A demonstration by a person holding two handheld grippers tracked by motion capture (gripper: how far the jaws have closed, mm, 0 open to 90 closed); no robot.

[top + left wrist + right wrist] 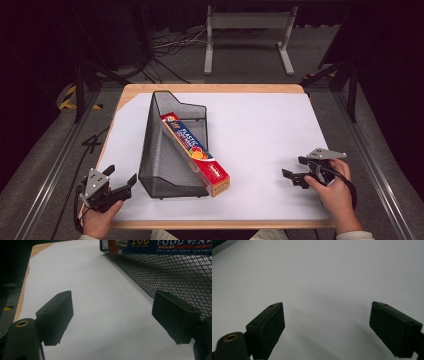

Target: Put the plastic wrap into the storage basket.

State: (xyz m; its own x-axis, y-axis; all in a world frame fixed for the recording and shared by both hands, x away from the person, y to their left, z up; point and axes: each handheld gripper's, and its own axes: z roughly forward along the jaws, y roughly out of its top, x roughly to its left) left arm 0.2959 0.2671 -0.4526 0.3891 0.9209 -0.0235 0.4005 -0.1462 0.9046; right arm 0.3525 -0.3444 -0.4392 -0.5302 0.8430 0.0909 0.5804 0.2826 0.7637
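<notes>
A black mesh file holder point(170, 150) lies on the white sheet left of centre. A long blue and red plastic wrap box point(196, 153) leans in it, its red end sticking out toward the front edge. My left gripper point(120, 181) rests open at the front left corner, just left of the holder. In the left gripper view the open left gripper point(112, 315) has nothing between its jaws, and the mesh wall point(172, 272) and the box point(162, 245) lie ahead on the right. My right gripper point(295, 169) is open at the front right, and its own view point(327, 325) shows bare white sheet.
The white sheet point(260, 130) covers a wooden table point(215, 88). Beyond the far edge stand a white metal frame point(247, 35) and cables on a grey floor. Dark stand legs point(95, 75) flank the table.
</notes>
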